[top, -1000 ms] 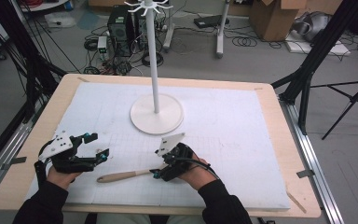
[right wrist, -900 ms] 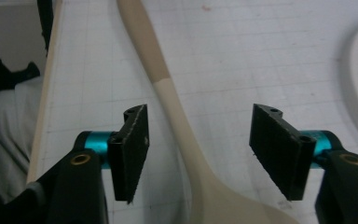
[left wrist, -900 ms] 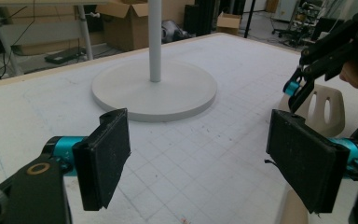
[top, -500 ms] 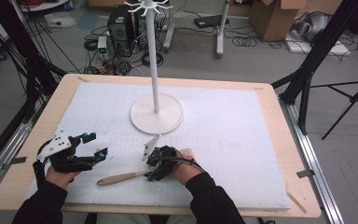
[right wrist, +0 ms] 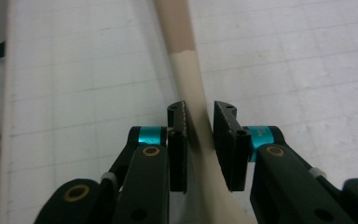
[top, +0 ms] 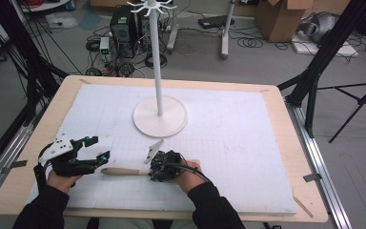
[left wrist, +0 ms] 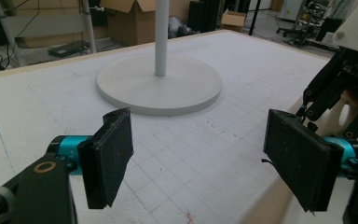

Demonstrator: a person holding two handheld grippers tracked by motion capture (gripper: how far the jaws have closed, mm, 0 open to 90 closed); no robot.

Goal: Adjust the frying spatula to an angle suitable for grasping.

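Observation:
A utensil with a wooden handle [top: 124, 171] and a cream neck [right wrist: 189, 74] lies on the white gridded mat [top: 228, 143] near the front edge. My right gripper [top: 155, 172] points left along it. In the right gripper view its jaws [right wrist: 199, 122] have just been closing and now press on the cream neck from both sides. My left gripper [top: 99, 148] rests at the front left, open, its tips just above the handle's free end. Nothing lies between its pads [left wrist: 107, 156], which face the stand's base [left wrist: 158, 86].
A white coat stand rises from a round base [top: 160, 117] at the mat's middle, its pole [top: 155, 57] reaching above the frame. The mat lies on a wooden table [top: 300, 157]. Cables, boxes and tripod legs crowd the floor beyond.
My right hand has slid left along the utensil and sunk onto it, and its jaws have gone from wide apart to shut on the neck. The left hand has stayed put.

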